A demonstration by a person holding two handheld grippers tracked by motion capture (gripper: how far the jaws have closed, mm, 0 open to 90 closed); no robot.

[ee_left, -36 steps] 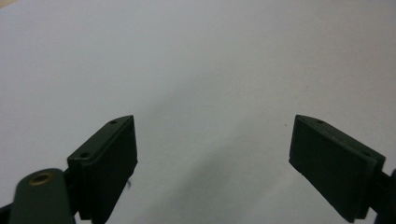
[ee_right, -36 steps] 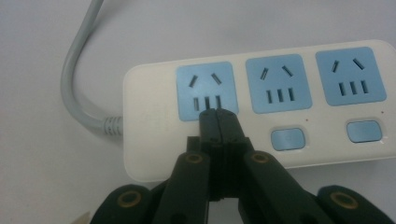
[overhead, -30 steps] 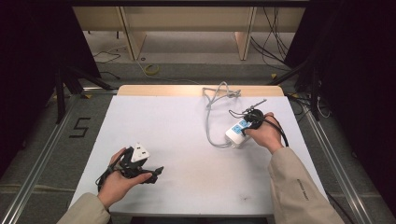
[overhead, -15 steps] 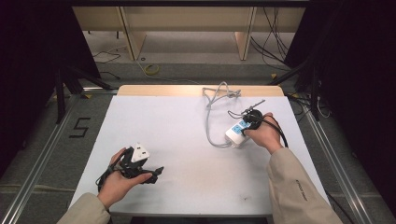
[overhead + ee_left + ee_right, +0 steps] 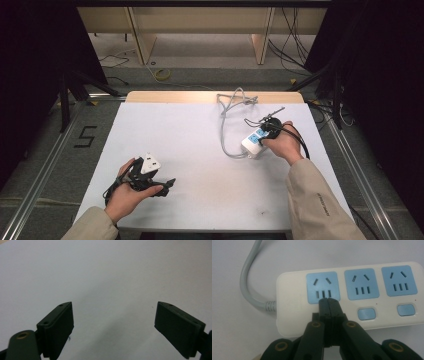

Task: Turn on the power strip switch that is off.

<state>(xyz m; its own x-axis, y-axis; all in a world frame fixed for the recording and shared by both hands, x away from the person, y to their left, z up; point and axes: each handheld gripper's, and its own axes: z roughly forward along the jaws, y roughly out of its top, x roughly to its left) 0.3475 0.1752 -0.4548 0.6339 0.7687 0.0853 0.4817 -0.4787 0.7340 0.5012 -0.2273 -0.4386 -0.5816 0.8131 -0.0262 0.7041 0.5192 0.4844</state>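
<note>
Both forearms reach in from six o'clock. The left hand (image 5: pixel 127 192) rests low at about seven o'clock, its left gripper (image 5: pixel 115 325) with jaws spread wide apart; the right hand (image 5: pixel 282 145), at two o'clock, holds the right gripper (image 5: pixel 328 302) with jaws pressed together.

I see a glossy white plastic power strip with blue socket faces (image 5: pixel 352 297), its smooth grey rubbery cable (image 5: pixel 249 282), the matt white table (image 5: pixel 200 145) with a pale wooden far edge, and my matt black plastic right claw (image 5: pixel 328 301).
</note>
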